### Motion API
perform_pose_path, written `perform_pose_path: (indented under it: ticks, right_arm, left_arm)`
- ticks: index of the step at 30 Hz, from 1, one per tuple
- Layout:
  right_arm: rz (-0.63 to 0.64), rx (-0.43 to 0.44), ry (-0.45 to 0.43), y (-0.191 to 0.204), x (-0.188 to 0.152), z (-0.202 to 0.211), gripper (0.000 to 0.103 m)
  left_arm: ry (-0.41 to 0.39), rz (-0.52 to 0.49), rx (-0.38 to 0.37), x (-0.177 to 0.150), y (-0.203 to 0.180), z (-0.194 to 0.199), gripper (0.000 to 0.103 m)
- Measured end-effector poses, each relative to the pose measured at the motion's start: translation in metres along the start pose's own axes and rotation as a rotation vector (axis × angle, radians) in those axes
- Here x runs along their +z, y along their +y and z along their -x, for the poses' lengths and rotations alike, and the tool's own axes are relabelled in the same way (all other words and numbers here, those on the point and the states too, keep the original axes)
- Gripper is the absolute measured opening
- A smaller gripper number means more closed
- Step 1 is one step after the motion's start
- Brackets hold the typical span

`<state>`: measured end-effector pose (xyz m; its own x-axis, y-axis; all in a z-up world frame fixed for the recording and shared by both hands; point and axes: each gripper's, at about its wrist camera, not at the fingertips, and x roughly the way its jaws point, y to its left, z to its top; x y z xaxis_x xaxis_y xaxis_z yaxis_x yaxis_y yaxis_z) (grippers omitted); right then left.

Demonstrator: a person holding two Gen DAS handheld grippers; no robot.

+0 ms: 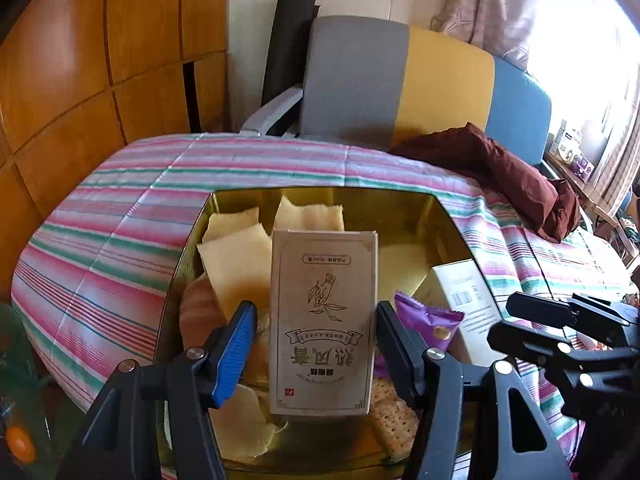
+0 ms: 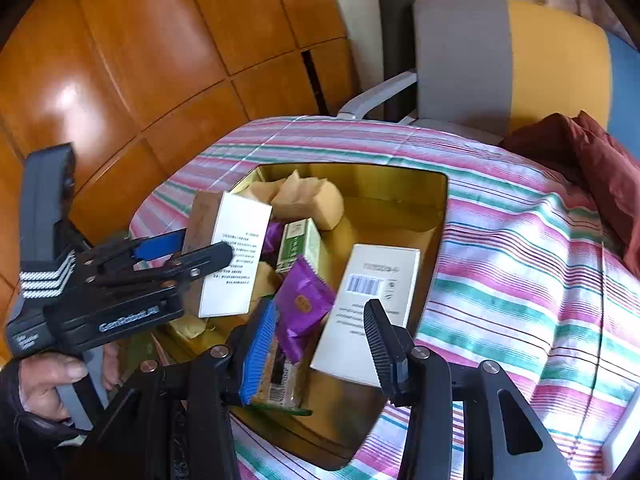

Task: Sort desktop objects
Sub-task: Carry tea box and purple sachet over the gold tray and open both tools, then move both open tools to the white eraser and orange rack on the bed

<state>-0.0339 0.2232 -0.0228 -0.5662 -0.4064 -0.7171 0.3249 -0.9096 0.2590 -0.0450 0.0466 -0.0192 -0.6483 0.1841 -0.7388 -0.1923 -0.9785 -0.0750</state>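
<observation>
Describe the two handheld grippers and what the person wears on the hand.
Both grippers are black with angular black linkages and silver rivets. Each, left gripper and right gripper, has one ribbed blue pad and one ribbed black pad. Seen from the right wrist, the left tool carries white "GenRobot.AI" lettering, white striped markings and a grey handle. The hand holding it shows a dark sleeve.

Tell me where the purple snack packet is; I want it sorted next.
In the right wrist view, the purple snack packet lies inside the gold tray, between the green box and white barcode box.

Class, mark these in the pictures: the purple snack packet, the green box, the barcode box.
purple snack packet point(image 2: 303, 305): right wrist view, middle of its front.
green box point(image 2: 298, 245): right wrist view, its printed face.
barcode box point(image 2: 370, 300): right wrist view, white face below the barcode.
</observation>
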Motion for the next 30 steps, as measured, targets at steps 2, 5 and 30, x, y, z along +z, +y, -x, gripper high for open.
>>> perform_pose_path:
  ticks: [2,5,30]
  right_arm:
    - [-0.013,-0.009,-0.006,-0.003,0.001,0.002,0.047]
    - [-0.031,-0.029,-0.01,-0.009,0.002,0.005,0.047]
    - [-0.437,-0.375,-0.027,-0.142,-0.02,0.111,0.057]
  left_arm:
    - [-0.013,-0.01,-0.006,0.002,-0.003,0.005,0.061]
    - [-0.028,-0.026,-0.01,0.004,-0.008,0.012,0.061]
    - [-0.064,-0.102,-0.141,0.007,-0.047,0.029,0.061]
